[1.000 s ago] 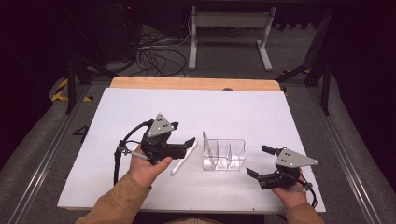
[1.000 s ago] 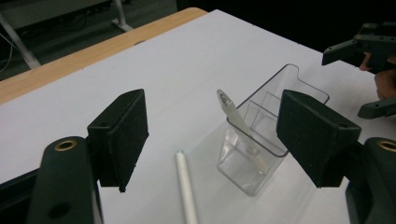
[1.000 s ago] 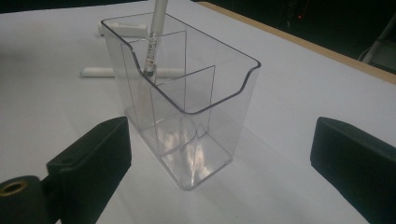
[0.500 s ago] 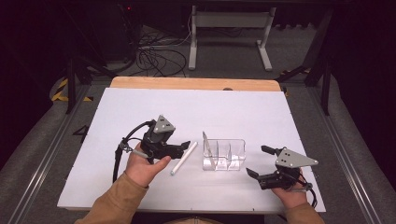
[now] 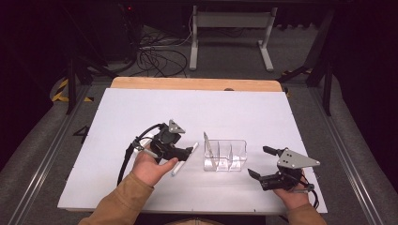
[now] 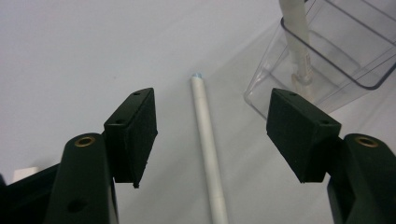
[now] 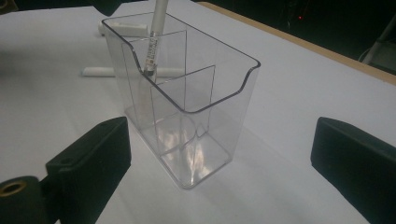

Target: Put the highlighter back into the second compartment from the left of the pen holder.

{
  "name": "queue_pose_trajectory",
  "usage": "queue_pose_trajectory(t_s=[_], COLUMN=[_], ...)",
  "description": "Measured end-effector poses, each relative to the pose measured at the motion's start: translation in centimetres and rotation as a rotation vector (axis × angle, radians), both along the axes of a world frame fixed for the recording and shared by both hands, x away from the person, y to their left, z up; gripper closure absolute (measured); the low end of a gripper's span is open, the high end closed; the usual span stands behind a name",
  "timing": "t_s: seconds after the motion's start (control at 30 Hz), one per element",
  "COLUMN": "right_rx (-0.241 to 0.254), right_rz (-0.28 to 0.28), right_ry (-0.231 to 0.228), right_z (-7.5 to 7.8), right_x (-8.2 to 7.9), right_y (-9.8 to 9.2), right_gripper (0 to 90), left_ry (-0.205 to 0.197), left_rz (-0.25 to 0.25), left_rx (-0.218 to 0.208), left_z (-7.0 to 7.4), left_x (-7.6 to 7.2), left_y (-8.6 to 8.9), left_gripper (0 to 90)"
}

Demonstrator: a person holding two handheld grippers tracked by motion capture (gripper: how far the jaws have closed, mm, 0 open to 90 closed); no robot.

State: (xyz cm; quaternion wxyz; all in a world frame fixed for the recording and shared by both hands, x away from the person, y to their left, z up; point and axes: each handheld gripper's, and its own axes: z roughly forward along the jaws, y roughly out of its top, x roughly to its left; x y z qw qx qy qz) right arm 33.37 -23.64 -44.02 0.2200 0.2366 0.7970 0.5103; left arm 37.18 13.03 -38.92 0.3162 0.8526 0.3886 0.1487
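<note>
1 white pen (image 7: pixel 154 39) already stood in the end compartment of the clear organizer (image 5: pixel 225 154), leaning against its rim, so that part of the job looked done. A 2nd white pen (image 6: pixel 208 144) lay flat on the tabletop (image 5: pixel 141 108), just beside the organizer and not yet picked up. The left tongs (image 5: pixel 187 151) were poised over it: in the left gripper view the pen ran between the 2 pads, which had just been closing but stood clear of it on both sides, so nothing was grasped. The right tongs (image 5: pixel 256 174) rested near the organizer's other end, spread wide and empty, with the organizer ahead of them and untouched. What remained, by my reading, was to clamp the lying pen, lift it and drop it into a free compartment.
</note>
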Motion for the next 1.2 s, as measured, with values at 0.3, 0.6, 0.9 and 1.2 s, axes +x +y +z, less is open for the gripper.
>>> queue_pose_trajectory(t_s=[0.3,0.6,0.9,1.2], right_rx=[-0.001,-0.005,-0.005,-0.004], right_rz=[0.003,0.003,0.006,0.009], right_ry=[0.002,0.003,0.007,0.010], right_z=[0.0,-0.1,-0.2,-0.2], right_x=[0.0,0.0,0.1,0.1], right_y=[0.0,0.1,0.1,0.2], right_gripper=[5.5,5.5,5.5,5.5], left_ry=[0.070,0.123,0.151,0.162], left_rz=[0.006,-0.001,0.002,0.002], left_rx=[0.057,0.101,0.130,0.140], left_z=[-1.4,-2.8,-4.0,-4.9], left_x=[1.2,2.3,2.9,3.0], left_y=[-0.8,-1.6,-2.3,-2.8], left_gripper=[38.2,40.3,43.0,48.1])
